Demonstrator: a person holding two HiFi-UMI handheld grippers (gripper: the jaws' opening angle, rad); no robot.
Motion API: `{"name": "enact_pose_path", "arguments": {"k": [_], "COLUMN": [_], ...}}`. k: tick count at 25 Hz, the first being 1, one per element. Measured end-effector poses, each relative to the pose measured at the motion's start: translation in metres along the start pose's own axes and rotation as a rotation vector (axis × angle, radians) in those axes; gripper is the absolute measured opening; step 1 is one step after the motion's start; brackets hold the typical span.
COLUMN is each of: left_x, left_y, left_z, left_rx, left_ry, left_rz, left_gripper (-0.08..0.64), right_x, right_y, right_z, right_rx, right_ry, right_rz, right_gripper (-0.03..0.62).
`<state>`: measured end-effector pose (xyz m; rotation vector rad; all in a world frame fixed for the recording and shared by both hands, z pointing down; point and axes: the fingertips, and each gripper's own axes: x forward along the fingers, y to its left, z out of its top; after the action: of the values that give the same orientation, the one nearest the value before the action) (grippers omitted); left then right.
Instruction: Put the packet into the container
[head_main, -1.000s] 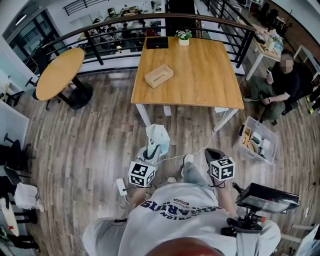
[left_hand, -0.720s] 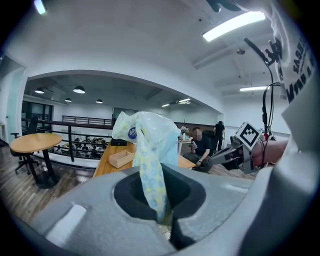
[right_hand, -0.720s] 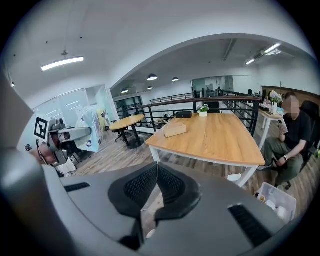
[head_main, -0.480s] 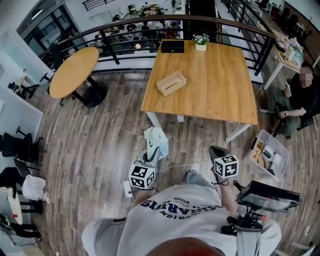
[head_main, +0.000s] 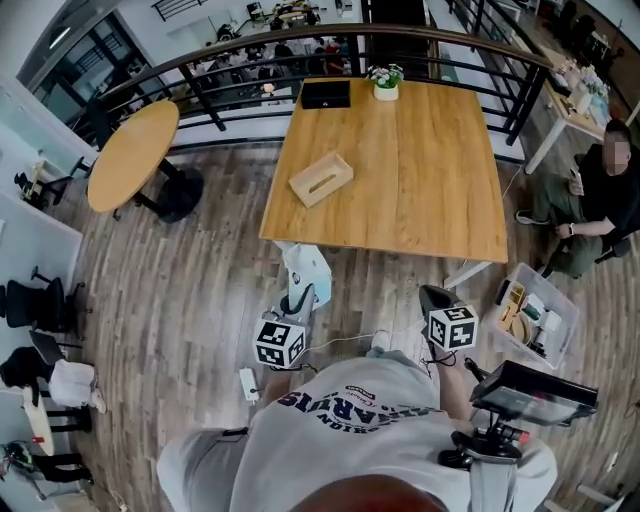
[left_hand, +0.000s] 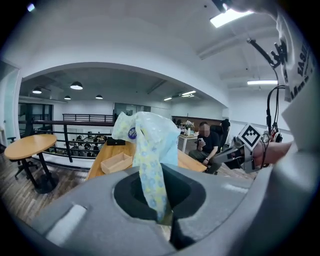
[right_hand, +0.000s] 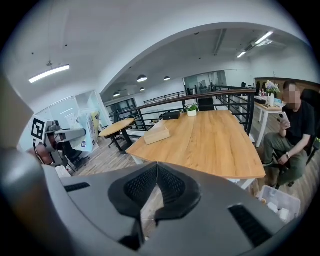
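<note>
Carry step: left tongs (left_hand: 164, 216) clamped on the packet (left_hand: 150, 145), right tongs (right_hand: 155, 172) together, empty; next, reach the desk's (head_main: 420, 170) container (head_main: 321, 179).

Head camera overhead — shared table (head_main: 420, 180)
</note>
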<state>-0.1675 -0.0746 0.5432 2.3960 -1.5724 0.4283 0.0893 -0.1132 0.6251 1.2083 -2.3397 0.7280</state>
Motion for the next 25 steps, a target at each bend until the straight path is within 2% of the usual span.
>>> {"name": "enact_pose_path", "arguments": {"k": [3,8,15,21,25], "left_x": [0.022,0.050,0.081,0.137,0.166], "left_y": [-0.013,-0.022,0.013,0.039,0.069], "left_z": [0.011,0.021,0.029,0.047,0.054], "left_rx": [0.066,0.047,0.037,0.023,0.009], "left_ry": [0.027,0.042,0.046,0.013,0.036], "left_rz": [0.007,-0.007,-0.016,-0.058,-0.064], "left_gripper": [0.006,0.006,0.006,0.006,0.006], "right_x": [0.005,0.031,0.064,0.077,0.095], "right_y": [-0.034,-0.069,-0.048,-0.076,-0.088], "right_z": [0.011,0.030,0.048,0.062,0.085], "right_rx": [-0.024,-0.042,-0.003,0.017,0.017], "right_ry": [0.008,0.008,-0.014,0.002,0.019], "right_rz": [-0.004,-0.001,0.035,-0.035,-0.065], "right_gripper": [0.009,0.009,0.009,0.009,0.009]}}
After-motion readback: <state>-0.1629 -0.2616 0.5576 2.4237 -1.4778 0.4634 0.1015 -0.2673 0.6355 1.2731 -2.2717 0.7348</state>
